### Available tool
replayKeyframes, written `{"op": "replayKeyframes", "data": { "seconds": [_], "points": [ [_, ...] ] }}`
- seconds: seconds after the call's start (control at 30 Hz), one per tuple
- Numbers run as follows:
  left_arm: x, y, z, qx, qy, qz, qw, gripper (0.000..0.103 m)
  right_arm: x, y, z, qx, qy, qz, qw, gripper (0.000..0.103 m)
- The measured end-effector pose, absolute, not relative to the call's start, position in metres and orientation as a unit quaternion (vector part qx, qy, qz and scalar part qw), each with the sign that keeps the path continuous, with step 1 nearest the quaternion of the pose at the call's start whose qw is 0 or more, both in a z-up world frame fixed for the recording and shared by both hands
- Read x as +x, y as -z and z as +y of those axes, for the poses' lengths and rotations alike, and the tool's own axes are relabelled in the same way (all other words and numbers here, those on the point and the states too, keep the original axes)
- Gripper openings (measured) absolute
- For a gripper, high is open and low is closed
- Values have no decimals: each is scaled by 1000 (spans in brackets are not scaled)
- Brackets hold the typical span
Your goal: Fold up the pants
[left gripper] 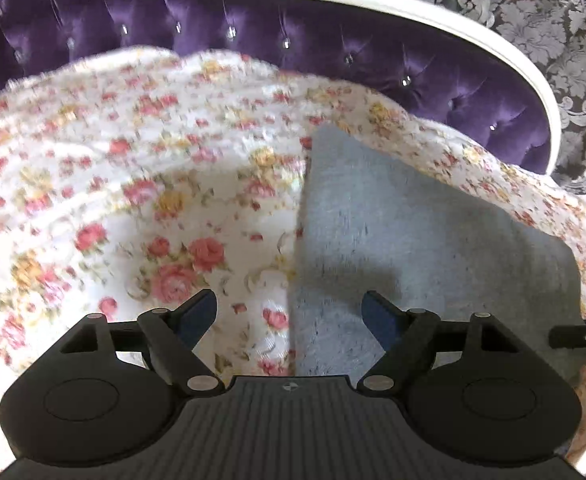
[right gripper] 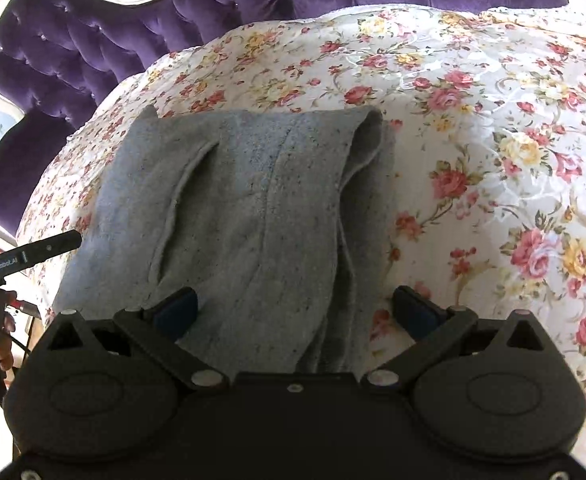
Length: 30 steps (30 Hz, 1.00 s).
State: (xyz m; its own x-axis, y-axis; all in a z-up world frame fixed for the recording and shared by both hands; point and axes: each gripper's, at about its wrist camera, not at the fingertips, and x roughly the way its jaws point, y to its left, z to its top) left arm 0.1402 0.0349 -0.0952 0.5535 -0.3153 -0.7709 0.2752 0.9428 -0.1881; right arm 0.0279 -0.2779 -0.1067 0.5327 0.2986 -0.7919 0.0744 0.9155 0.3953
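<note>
A purple tufted headboard with a white frame rose behind the flowered bedspread on which we found the grey pants, already folded into a compact rectangle and lying flat near one side of the bed. In the left wrist view the picture was smeared, and the pants showed only as a plain grey slab. We judged the cloth a soft, light knit, limp and not slippery, likely to sag unless taken by a doubled edge or corner; the thick fold at the far right corner looked the surest hold. Our right gripper hung over the near edge of the pants, jaws spread wide and gripping nothing. Our left gripper straddled the pants' side edge, likewise wide apart and empty. On its body, seen from the right wrist, we read "GenRobot.AI".
</note>
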Motion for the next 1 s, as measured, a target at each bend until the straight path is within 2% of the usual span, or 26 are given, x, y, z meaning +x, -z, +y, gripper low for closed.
{"op": "replayKeyframes", "data": {
  "seconds": [0.07,0.37,0.53,0.6,0.63,0.7,0.73,0.8,0.83,0.87,0.9,0.93,1.0],
  "points": [
    [146,105,35,-25,181,463,867,81,28,108,-277,195,-68,475,856,103],
    [174,107,5,-35,253,464,848,82,46,111,-271,208,-98,459,858,103],
    [183,114,-30,13,274,456,847,98,56,116,-281,253,-124,442,852,103],
    [183,115,-33,11,267,453,850,98,60,118,-285,266,-137,436,849,103],
    [182,116,-32,0,261,453,853,97,62,118,-286,270,-140,433,849,99],
    [180,115,-27,-21,251,449,857,95,61,116,-283,247,-131,430,858,75],
    [179,115,-26,-29,243,446,861,91,60,114,-280,219,-115,432,867,60],
    [177,112,-25,-37,228,443,866,80,57,113,-281,213,-117,430,870,58],
    [175,110,-24,-38,218,440,870,68,56,113,-283,218,-116,429,869,56],
    [173,107,-23,-37,205,437,875,51,54,113,-284,222,-112,428,869,54],
    [171,105,-23,-37,193,433,880,42,53,112,-284,224,-108,426,870,53],
    [166,101,-22,-44,193,424,884,28,52,110,-283,224,-104,425,871,51],
    [159,93,-20,-46,182,407,894,21,51,101,-278,212,-97,421,877,45]
  ]
}}
